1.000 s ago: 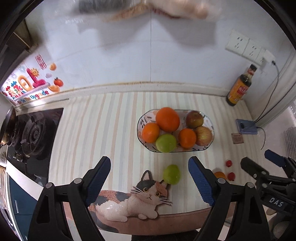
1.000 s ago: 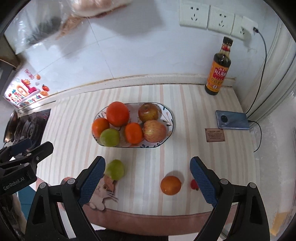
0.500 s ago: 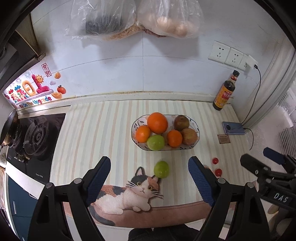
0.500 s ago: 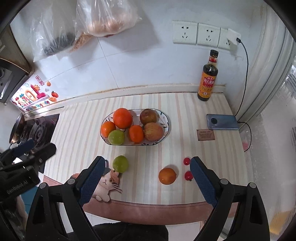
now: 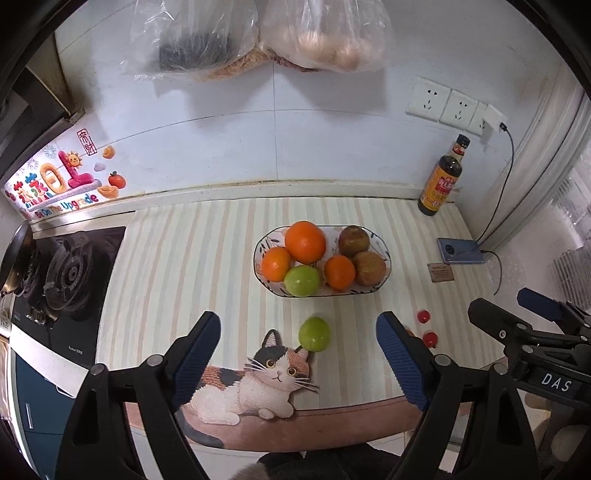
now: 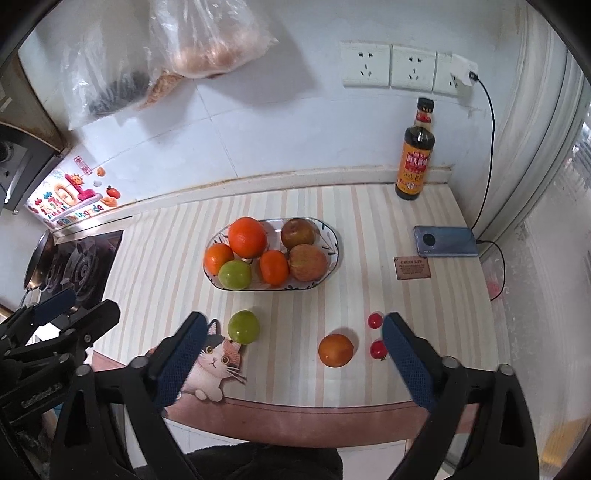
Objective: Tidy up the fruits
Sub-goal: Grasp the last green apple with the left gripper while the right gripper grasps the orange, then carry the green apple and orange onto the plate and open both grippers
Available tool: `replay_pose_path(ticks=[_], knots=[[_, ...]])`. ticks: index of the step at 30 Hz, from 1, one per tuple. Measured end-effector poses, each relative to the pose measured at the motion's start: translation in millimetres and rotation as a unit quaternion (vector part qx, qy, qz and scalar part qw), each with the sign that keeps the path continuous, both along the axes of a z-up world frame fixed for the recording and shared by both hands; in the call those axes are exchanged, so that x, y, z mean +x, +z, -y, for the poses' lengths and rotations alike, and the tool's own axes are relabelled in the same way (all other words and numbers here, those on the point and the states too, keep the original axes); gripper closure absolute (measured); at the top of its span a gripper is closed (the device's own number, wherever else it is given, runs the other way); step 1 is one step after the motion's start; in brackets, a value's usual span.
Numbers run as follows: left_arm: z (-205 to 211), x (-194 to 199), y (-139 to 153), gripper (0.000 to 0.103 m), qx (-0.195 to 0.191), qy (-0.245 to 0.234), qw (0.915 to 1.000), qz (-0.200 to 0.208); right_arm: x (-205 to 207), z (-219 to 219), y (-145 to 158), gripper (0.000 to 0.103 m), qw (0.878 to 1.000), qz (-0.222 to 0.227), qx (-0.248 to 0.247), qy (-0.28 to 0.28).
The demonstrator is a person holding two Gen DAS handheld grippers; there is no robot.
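Observation:
An oval patterned bowl on the striped mat holds oranges, a green fruit and two brownish apples. A loose green fruit lies in front of the bowl by the cat picture. A loose orange and two small red fruits lie to its right. My left gripper is open and empty, held back above the counter's front edge. My right gripper is open and empty, likewise held back above the front edge.
A sauce bottle stands at the back right by the wall. A phone on a cable and a small card lie at the right. A gas hob is at the left. Plastic bags hang on the wall.
Both grippers have pulled back and up from the counter, so the bowl and fruits look smaller and farther. Both stay open. No fruit has moved.

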State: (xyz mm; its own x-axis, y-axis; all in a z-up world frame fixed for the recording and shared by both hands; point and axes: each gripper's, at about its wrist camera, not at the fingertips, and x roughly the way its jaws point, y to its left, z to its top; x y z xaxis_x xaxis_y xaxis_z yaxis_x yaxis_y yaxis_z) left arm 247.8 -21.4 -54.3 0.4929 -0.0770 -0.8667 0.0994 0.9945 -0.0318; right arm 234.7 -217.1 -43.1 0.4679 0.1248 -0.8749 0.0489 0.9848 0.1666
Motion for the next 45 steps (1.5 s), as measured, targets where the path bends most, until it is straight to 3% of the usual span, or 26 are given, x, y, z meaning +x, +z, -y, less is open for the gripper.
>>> replay_pose_path(ticks=[1,8,13,19,26,30,33,34,37,38,40,42,45], knots=[[0.8,1.3,-2.6,0.0,0.002,0.0,1.0,-0.001,2.8,2.2,-6.0,0.003,1.0,-0.004,0.003,-0.002],[11.2,31.1,-57.2,0.0,0.041,0.004,0.9981,-0.047,26.0,21.5,-74.8,0.003,0.998,-0.059,0.011,-0.007],[17.9,56.6,-124.7,0.0,0.046,-0.002,0.9896,-0.136,42.1,33.3,-150.0,0.004,0.992,-0.122,0.016,-0.014],[27.5,78.3,-190.7,0.0,0.057,-0.01,0.9762,-0.209,56.0,39.2,-221.8,0.018,0.981,-0.188,0.034,-0.024],[32.8,91.8,-238.9,0.0,0.034,-0.006,0.9608,-0.275,63.7,36.5,-253.7,0.018,0.974,-0.222,0.042,-0.022],[36.9,94.4,-251.4,0.0,0.04,-0.012,0.9583,-0.283,67.7,33.2,-262.9,0.018,0.971,-0.234,0.043,-0.02],[37.7,96.1,-256.8,0.001,0.025,-0.012,0.9572,-0.288,68.6,32.0,-269.8,0.025,0.97,-0.239,0.046,-0.019],[37.7,97.1,-258.1,0.003,0.023,-0.013,0.9576,-0.287,69.0,30.7,-272.5,0.029,0.969,-0.243,0.045,-0.017],[41.0,96.0,-261.5,0.033,0.008,-0.019,0.9587,-0.284,67.6,27.4,-279.5,0.036,0.968,-0.249,0.035,-0.014],[41.2,95.9,-262.5,0.041,-0.006,-0.019,0.9579,-0.286,64.7,26.9,-281.0,0.043,0.969,-0.246,0.034,-0.014],[43.1,92.7,-261.2,0.051,-0.023,-0.019,0.9587,-0.283,63.3,23.3,-281.7,0.043,0.969,-0.245,0.041,-0.009],[46.7,86.1,-259.3,0.051,-0.009,-0.021,0.9615,-0.274,61.4,17.0,-279.6,0.043,0.969,-0.241,0.055,-0.001],[45.7,69.0,-261.1,0.051,-0.023,-0.018,0.9581,-0.285,57.9,0.3,-278.1,0.043,0.969,-0.237,0.068,0.026]])
